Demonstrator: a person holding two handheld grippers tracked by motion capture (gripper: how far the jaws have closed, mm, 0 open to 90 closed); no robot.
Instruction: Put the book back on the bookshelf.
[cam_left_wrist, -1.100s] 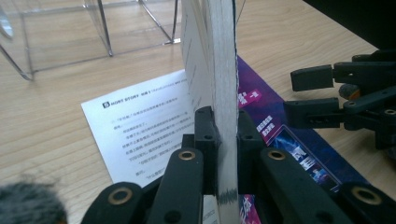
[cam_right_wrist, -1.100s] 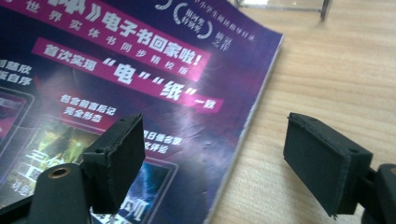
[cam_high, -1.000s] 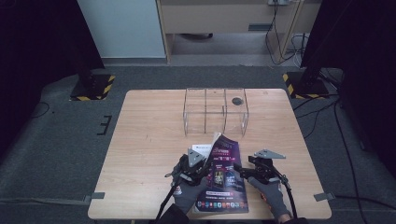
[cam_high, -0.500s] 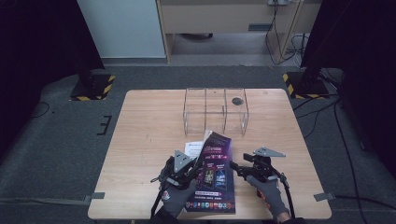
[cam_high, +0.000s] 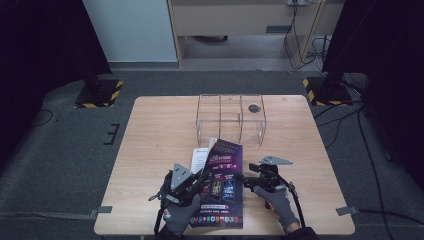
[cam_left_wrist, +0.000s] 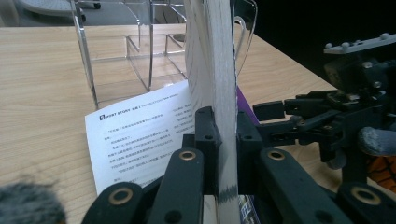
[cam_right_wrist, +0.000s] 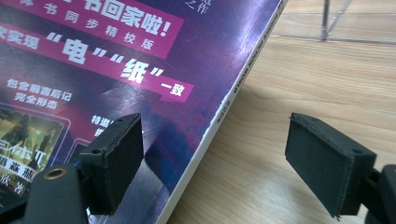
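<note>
On the table (cam_high: 150, 130): purple glossy book (cam_high: 222, 182) is lying, cover lifting.
Left gripper (cam_left_wrist: 223, 140): is clamping the book's pages.
Right gripper (cam_right_wrist: 215, 158): is gaping, straddling the spine.

Both hands wear grey knit gloves. Left gripper (cam_high: 200, 178) and right gripper (cam_high: 248, 181): black, brass-ringed pivots, grey three-cornered top plates. Black cables trail near.

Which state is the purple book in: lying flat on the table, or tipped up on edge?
Tipped up. The left gripper clamps the purple book's pages edge-on, lifting that side off the table.
</note>
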